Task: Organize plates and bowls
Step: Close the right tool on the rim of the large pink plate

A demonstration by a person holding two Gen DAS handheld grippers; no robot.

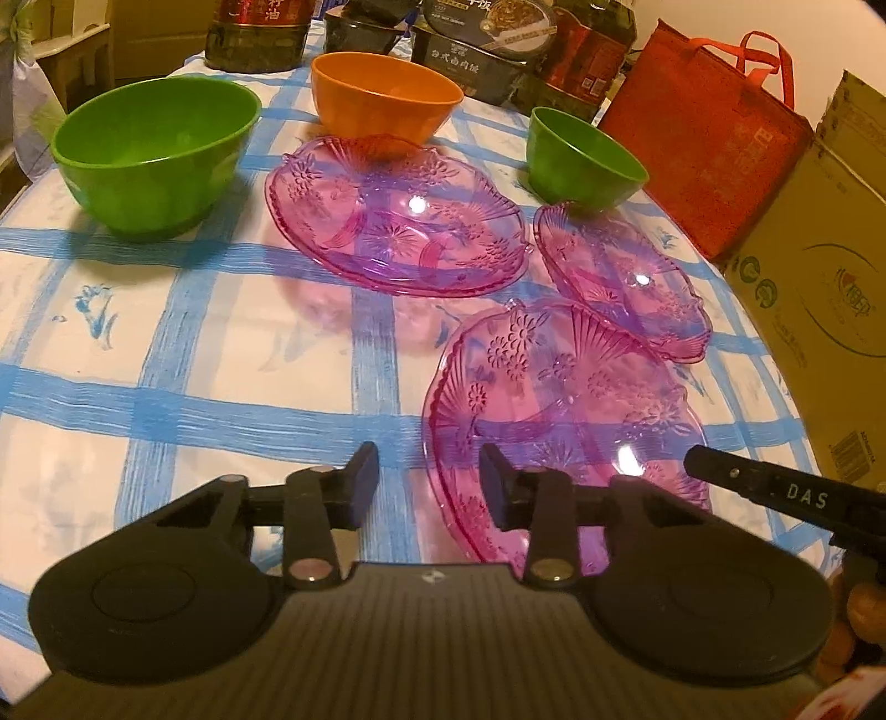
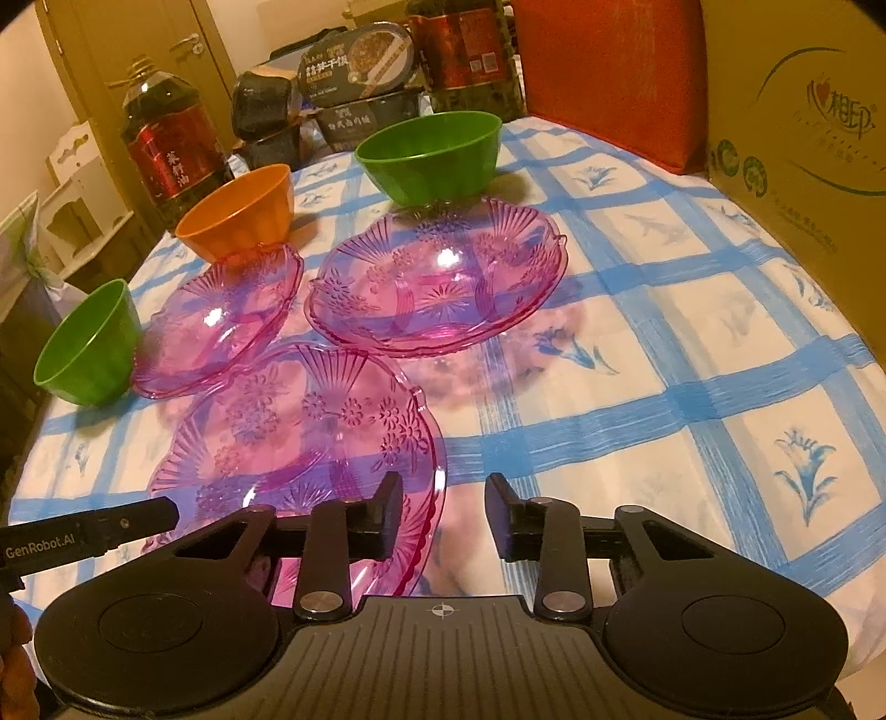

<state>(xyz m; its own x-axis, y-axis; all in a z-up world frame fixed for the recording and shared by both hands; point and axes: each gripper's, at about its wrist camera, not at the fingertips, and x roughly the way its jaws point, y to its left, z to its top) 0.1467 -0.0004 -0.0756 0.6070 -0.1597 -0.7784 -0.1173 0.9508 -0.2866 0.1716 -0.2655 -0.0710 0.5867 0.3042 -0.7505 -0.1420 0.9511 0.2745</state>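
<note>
Three clear pink plates lie on the blue-checked cloth. The nearest large plate (image 1: 554, 410) (image 2: 288, 432) sits between my two grippers. My left gripper (image 1: 429, 482) is open, with the plate's left rim in the gap by its right finger. My right gripper (image 2: 443, 515) is open too, straddling the plate's right rim without pressing it. A small pink plate (image 1: 620, 277) (image 2: 221, 321) overlaps the near plate's far edge. Another large pink plate (image 1: 398, 221) (image 2: 437, 282) lies behind. Beyond stand a big green bowl (image 1: 149, 149), an orange bowl (image 1: 382, 94) and a small green bowl (image 1: 581, 155).
Oil bottles (image 2: 166, 149) and dark food boxes (image 1: 470, 50) crowd the far end of the table. A red bag (image 1: 703, 138) and a cardboard box (image 1: 819, 288) line one side. Bare cloth (image 1: 194, 360) lies left of the plates in the left wrist view.
</note>
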